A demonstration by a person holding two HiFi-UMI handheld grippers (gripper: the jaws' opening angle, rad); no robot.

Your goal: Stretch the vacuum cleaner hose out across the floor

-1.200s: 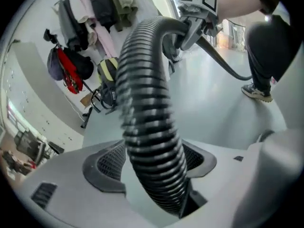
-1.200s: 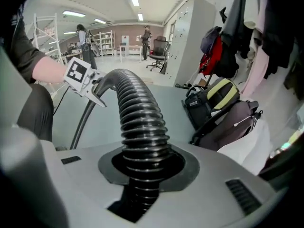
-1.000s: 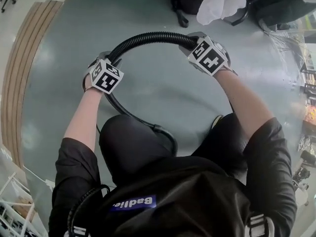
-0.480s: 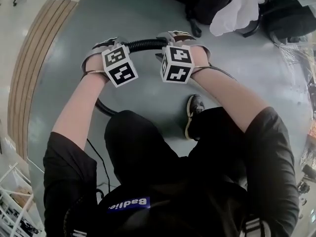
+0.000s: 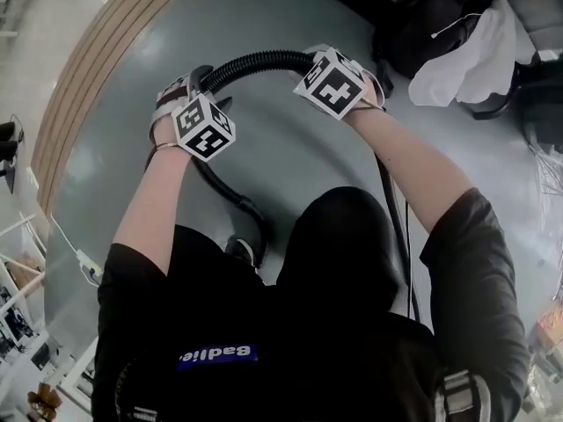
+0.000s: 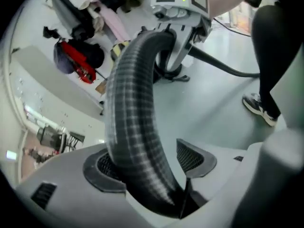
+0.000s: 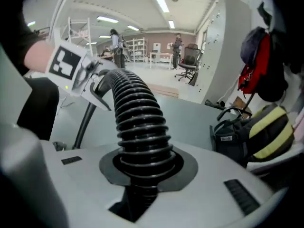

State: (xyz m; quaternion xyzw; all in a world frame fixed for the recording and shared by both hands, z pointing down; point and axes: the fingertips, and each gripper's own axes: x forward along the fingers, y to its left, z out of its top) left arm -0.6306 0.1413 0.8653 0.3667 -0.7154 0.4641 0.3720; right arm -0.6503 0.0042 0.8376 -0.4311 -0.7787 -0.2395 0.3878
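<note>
Hose [image 5: 255, 60], black and ribbed, arches in the air between the two grippers above the grey floor [image 5: 290, 148]; from the left one it drops back toward the person's shoe [image 5: 242, 251]. Right gripper [image 7: 142, 167] pinches the hose, its jaws having just been closing; the pads sit snug round the ribs. Left gripper [image 6: 149, 163] has the hose between its jaws, which have just been opening; they stand spread, one pad clear of it. Both bare forearms [image 5: 158, 192] reach forward; the grippers tilt steeply down, marker cubes [image 5: 204, 128] upward, hands near each other. Dark bags [image 5: 431, 25] and a white cloth [image 5: 479, 60] lie beyond, well apart.
</note>
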